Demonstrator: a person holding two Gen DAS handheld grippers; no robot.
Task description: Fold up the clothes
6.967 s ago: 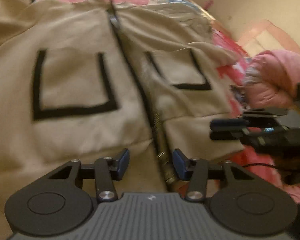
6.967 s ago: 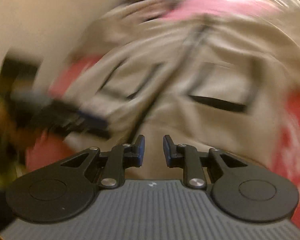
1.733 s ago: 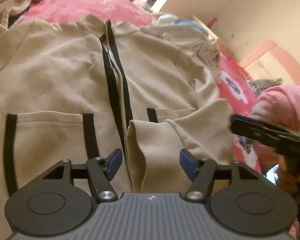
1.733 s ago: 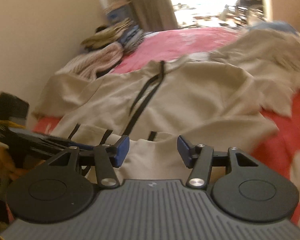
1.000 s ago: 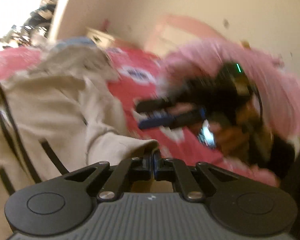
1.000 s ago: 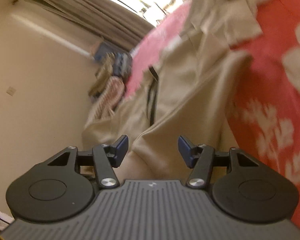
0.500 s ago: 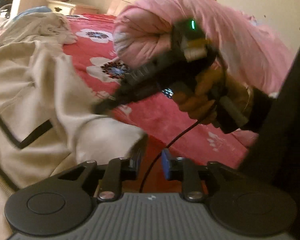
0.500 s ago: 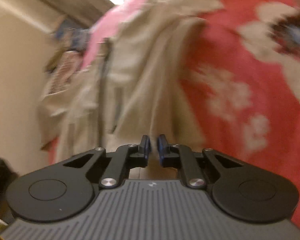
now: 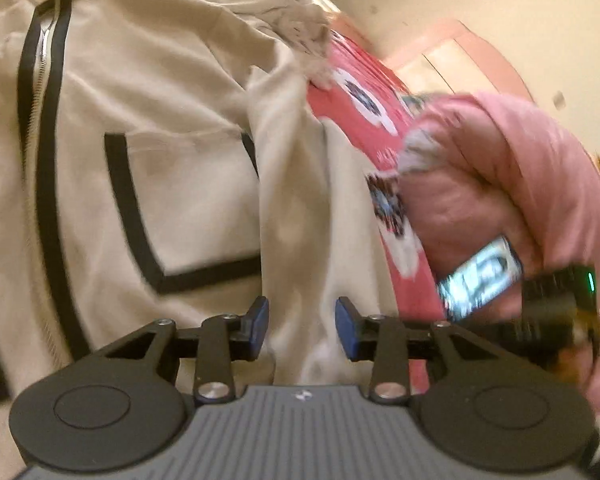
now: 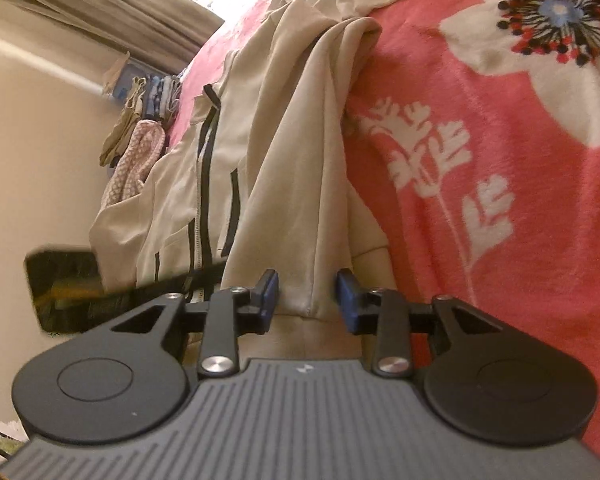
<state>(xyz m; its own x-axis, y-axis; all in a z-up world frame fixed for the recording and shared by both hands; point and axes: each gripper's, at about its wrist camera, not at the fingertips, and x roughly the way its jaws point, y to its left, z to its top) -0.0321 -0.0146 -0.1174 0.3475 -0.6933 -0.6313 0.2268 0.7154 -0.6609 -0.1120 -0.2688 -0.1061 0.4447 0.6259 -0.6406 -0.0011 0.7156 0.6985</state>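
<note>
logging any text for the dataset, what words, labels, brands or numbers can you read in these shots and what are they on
None can be read.
Small pale logo mark on the left hand-held gripper body: a symbol, no letters.
Same mark on the right hand-held gripper body: no letters.
Bright screen-like patch near the pink bundle: too blurred to read.
Beige jacket and floral blanket: no print visible.

The beige jacket point(image 9: 172, 184) and red floral blanket point(image 9: 364, 120) are seen at close range from both wrist cameras, the left aimed up the jacket front, the right along its folded sleeve point(image 10: 300, 184), shared by both views.
</note>
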